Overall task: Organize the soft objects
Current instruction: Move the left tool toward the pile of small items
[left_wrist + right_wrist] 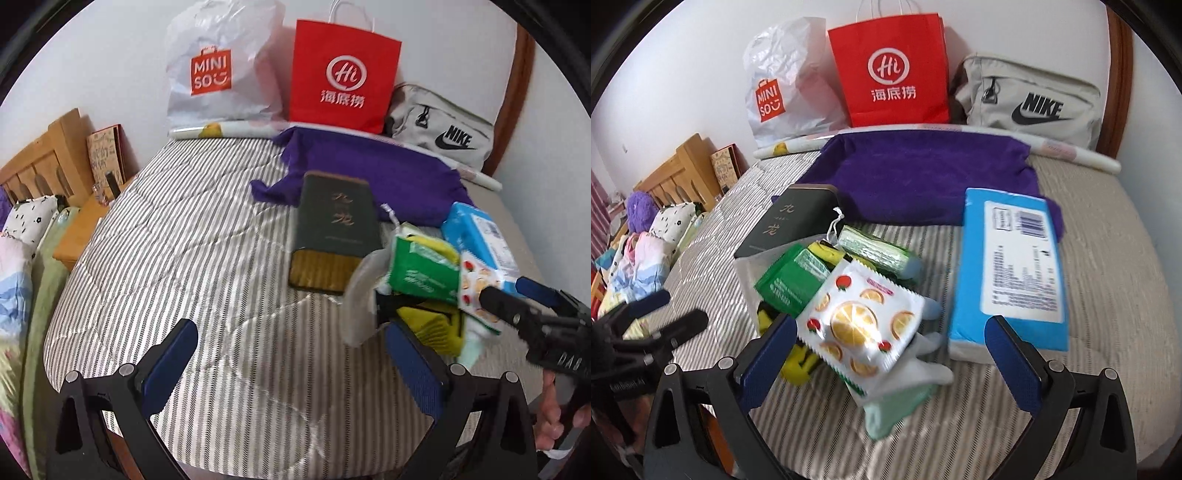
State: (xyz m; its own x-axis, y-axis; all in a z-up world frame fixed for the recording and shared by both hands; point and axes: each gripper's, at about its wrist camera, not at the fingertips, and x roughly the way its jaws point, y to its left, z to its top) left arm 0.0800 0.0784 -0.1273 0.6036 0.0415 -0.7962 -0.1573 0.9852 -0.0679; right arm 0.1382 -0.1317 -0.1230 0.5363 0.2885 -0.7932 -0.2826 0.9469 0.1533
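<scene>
Right wrist view: right gripper (890, 350) fingers spread, straddling fruit-print packet (860, 325).
Left gripper (288, 365): fingers spread, empty.
Risk: packet may slide off loose pile.

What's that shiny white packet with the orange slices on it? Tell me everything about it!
The fruit packet is a flat, glossy white pouch with zigzag edges, printed with orange slices and small red fruits. It lies tilted on top of the pile on the striped bed cover, overlapping a green packet and pale socks, between the right gripper's open fingers.
</scene>
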